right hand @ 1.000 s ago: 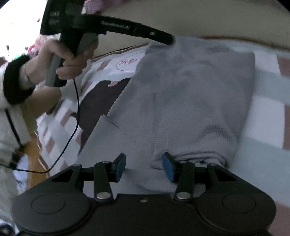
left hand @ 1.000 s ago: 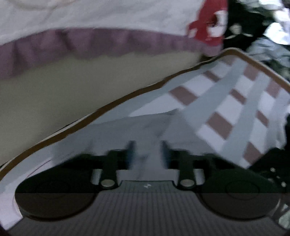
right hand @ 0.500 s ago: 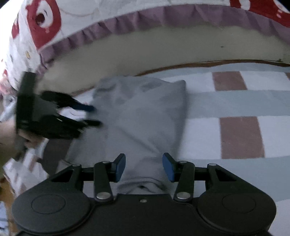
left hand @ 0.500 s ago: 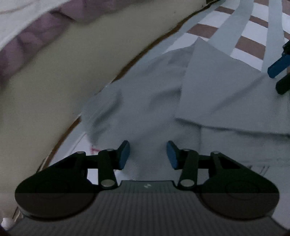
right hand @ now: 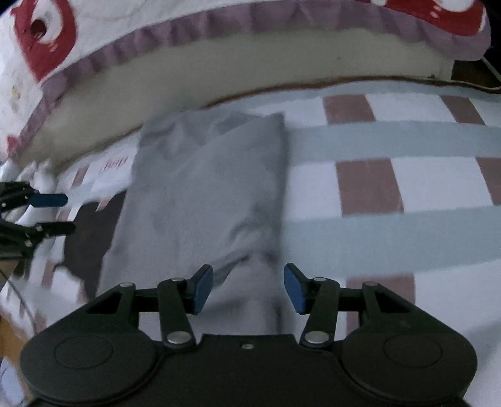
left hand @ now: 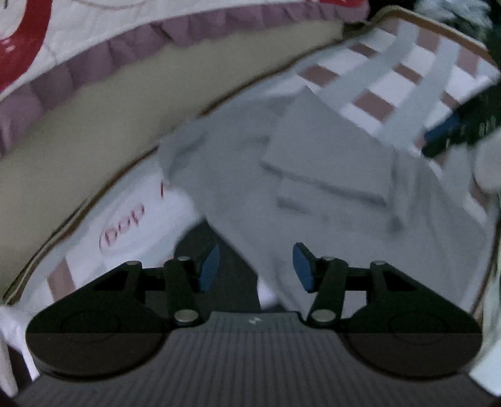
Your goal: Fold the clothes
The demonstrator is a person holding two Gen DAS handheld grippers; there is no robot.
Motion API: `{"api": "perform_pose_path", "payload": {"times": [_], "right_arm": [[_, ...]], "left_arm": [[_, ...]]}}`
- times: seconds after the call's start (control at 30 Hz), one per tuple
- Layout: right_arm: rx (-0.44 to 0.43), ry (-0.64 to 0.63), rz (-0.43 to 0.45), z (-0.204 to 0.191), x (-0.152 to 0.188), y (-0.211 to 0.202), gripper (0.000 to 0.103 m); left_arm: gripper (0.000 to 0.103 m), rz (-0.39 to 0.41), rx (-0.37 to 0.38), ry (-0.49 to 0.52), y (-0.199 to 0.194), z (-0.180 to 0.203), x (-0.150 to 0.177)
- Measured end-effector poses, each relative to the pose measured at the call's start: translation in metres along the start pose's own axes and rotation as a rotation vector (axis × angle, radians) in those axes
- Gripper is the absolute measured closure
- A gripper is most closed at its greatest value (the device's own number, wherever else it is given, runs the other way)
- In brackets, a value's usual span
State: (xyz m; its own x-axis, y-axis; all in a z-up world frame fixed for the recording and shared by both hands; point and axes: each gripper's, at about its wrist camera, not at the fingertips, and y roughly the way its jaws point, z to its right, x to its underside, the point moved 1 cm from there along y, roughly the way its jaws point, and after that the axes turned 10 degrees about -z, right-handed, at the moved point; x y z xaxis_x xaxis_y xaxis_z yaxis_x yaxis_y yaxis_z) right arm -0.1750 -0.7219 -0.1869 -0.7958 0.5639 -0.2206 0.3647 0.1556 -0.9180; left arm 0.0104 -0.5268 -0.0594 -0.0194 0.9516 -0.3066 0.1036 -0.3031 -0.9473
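The grey garment lies as a long, narrow, layered strip on the checked mat, one end near the mattress edge. Both the left gripper and the right gripper hover with jaws apart, holding nothing. They sit at different edges of the cloth, which suits either another fold or a last smoothing.

The folded garment is plain grey. Under it, the mat is checked in white, pale grey-blue and dusty brown-pink. Beyond the garment, a white quilt carries red prints and a mauve ruffled edge. Both grippers' pads are blue on black frames.
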Motion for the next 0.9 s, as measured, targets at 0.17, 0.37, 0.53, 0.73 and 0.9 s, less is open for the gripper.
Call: {"api": "perform_pose_path", "payload": {"times": [0.17, 0.37, 0.53, 0.73, 0.9], "right_arm": [[0.105, -0.239, -0.123, -0.038, 0.042, -0.004, 0.047], [0.023, -0.208, -0.009, -0.015, 0.081, 0.019, 0.052], [0.053, -0.203, 0.106, 0.005, 0.063, 0.02, 0.052], [0.043, -0.206, 0.13, 0.012, 0.047, 0.026, 0.068], [0.043, -0.217, 0.124, 0.015, 0.041, 0.029, 0.091]], "left_arm": [[0.083, 0.099, 0.144, -0.094, -0.005, 0.026, 0.064], [0.082, 0.229, 0.25, -0.498, 0.026, 0.033, 0.134], [0.079, 0.262, 0.189, -0.493, 0.051, 0.037, 0.114], [0.079, 0.28, 0.134, -0.442, 0.077, 0.028, 0.086], [0.079, 0.341, 0.164, -0.406, 0.085, 0.024, 0.076]]}}
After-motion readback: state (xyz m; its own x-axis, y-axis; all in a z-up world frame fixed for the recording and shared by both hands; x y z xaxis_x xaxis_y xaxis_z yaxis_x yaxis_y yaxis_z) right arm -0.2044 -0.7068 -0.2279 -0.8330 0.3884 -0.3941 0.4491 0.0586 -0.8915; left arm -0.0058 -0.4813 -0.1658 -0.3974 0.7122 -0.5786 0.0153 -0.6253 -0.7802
